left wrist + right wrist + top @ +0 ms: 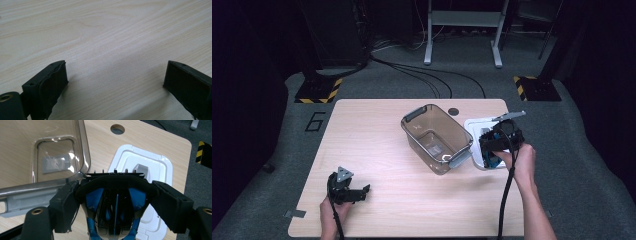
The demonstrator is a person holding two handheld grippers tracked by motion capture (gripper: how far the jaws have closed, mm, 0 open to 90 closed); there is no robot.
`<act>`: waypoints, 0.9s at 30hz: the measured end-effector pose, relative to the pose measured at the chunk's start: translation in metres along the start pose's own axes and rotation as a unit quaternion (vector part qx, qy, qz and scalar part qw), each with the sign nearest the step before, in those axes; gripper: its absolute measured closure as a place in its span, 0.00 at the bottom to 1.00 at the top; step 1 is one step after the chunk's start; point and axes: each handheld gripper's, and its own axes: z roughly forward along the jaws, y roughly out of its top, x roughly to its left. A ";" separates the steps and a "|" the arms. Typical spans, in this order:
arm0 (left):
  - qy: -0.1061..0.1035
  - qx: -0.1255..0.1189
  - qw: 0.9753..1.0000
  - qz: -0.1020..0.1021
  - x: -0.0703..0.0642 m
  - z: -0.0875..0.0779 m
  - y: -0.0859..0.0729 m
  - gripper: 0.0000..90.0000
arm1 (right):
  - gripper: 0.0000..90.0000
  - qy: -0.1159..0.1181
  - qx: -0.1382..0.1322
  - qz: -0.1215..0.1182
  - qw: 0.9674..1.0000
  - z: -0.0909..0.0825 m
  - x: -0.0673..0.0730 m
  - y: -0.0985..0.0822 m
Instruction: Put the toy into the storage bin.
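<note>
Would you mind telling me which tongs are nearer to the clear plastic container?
Right. The right tongs sit just beside the clear plastic container, gripping a black-and-blue object; the left tongs rest open near the table's front-left edge.

Your surfaces, by material.
You work on a matt pale wood-grain table [377, 150]; the bin [437, 137] is glossy smoky clear plastic, the lid [150, 170] smooth white plastic.

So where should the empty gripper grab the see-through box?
Probably the near short rim of the box, by the grey latch. It stands upright and open-topped, so the left gripper could come from above, one jaw inside the thin wall, one outside.
</note>
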 end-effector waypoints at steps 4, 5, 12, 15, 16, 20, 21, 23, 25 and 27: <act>0.000 0.000 1.000 0.000 0.000 0.000 0.000 0.05 | 0.26 -0.002 -0.001 -0.001 1.000 0.002 -0.002 0.007; 0.000 0.000 1.000 0.000 0.000 0.000 0.000 0.05 | 0.26 -0.003 -0.001 0.001 1.000 0.002 -0.002 0.008; 0.000 0.000 1.000 0.000 0.000 0.000 0.000 0.05 | 0.27 -0.007 0.000 0.003 1.000 0.007 -0.007 0.017; 0.001 0.000 1.000 -0.001 0.000 0.000 0.000 0.05 | 0.26 -0.010 0.000 0.004 1.000 0.008 -0.009 0.022; 0.001 -0.001 1.000 -0.003 0.000 0.000 0.000 0.05 | 0.26 -0.011 -0.002 0.004 1.000 0.009 -0.009 0.023; 0.003 -0.002 1.000 -0.003 -0.001 0.000 0.000 0.05 | 0.27 -0.013 -0.001 0.004 1.000 0.011 -0.011 0.030; 0.003 -0.002 1.000 -0.003 0.000 0.000 0.000 0.05 | 0.27 -0.013 -0.002 0.004 1.000 0.012 -0.011 0.031; 0.002 -0.001 1.000 -0.004 -0.001 0.000 0.000 0.05 | 0.27 -0.017 -0.001 0.000 1.000 0.013 -0.011 0.035; 0.002 -0.002 1.000 -0.004 -0.001 0.000 0.000 0.05 | 0.26 -0.019 -0.002 -0.002 1.000 0.013 -0.011 0.039; 0.002 -0.001 1.000 -0.004 -0.001 0.000 0.000 0.05 | 0.27 -0.021 -0.005 -0.003 1.000 0.013 -0.012 0.042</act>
